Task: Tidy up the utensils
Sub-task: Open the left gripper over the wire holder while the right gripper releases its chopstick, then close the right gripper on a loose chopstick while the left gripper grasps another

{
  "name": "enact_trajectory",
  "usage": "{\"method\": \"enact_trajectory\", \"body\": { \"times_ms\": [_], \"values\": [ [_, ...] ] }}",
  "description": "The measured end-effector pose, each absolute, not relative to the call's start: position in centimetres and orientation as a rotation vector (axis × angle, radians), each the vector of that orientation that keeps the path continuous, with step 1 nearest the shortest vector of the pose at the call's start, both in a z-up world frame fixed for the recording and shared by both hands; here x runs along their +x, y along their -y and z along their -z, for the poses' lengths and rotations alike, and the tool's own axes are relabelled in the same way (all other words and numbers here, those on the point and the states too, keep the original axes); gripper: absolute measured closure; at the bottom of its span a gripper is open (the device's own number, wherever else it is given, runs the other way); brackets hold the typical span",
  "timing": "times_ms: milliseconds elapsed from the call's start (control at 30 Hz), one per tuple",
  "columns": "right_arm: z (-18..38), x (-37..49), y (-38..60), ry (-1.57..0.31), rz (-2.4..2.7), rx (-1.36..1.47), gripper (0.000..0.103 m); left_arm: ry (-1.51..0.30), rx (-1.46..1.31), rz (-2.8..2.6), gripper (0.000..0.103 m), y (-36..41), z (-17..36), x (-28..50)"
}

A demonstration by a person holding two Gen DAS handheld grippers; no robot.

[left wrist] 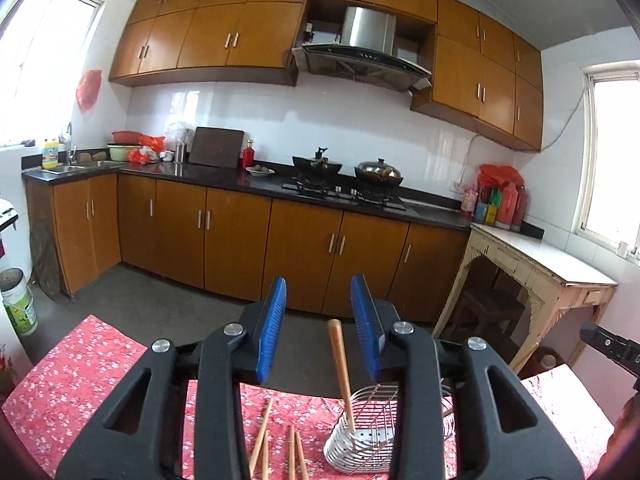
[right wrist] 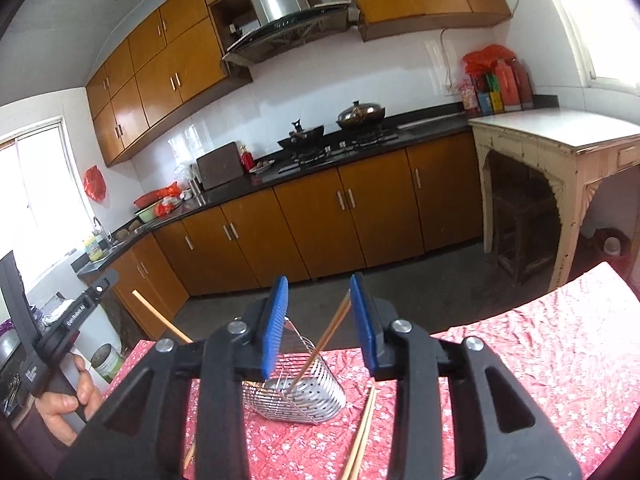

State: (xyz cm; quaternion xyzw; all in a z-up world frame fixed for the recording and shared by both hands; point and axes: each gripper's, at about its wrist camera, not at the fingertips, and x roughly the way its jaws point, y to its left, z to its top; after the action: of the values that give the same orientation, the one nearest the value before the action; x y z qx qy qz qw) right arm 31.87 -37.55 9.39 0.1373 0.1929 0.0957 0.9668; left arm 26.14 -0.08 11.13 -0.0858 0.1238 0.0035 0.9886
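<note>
Both grippers, left and right, jaws apart, nothing pinched. Metal utensil basket on red cloth, chopsticks standing inside; loose pairs at basket's nine o'clock, possibly four.

Pretty standard older kitchen: orange-brown wood cabinets above and below a black countertop, white tiled wall, steel range hood over a gas stove with two woks. Dark grey floor. Bright windows on both sides, plus a beat-up cream side table.
</note>
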Motion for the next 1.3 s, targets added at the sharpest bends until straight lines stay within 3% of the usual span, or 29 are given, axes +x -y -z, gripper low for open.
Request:
{"method": "enact_trajectory", "body": {
  "times_ms": [233, 667, 1000, 1067, 1100, 1300],
  "values": [
    [-5.8, 28.5, 39.6, -0.457, -0.112, 0.238, 0.07, -0.251, -0.158, -0.04, 0.063, -3.0, -9.9, 22.9],
    [10.4, 29.2, 39.7, -0.846, -0.028, 0.149, 0.078, -0.633, -0.044, -0.114, 0.061, -7.8, 5.5, 22.4],
    [13.5, 29.1, 38.9, -0.895, 0.002, 0.077, 0.079, -0.749, -0.049, -0.053, 0.061, -7.0, 9.3, 21.7],
    [13.7, 29.1, 38.8, -0.891, 0.019, 0.054, 0.085, -0.761, -0.044, -0.037, 0.061, -6.6, 9.4, 21.7],
    [13.6, 29.0, 39.0, -0.888, 0.031, 0.047, 0.095, -0.765, -0.042, -0.031, 0.061, -6.5, 9.7, 21.6],
    [13.5, 29.1, 42.2, -0.879, 0.093, 0.173, 0.095, -0.799, -0.039, 0.033, 0.061, -5.3, 10.4, 21.7]
  ]
}}
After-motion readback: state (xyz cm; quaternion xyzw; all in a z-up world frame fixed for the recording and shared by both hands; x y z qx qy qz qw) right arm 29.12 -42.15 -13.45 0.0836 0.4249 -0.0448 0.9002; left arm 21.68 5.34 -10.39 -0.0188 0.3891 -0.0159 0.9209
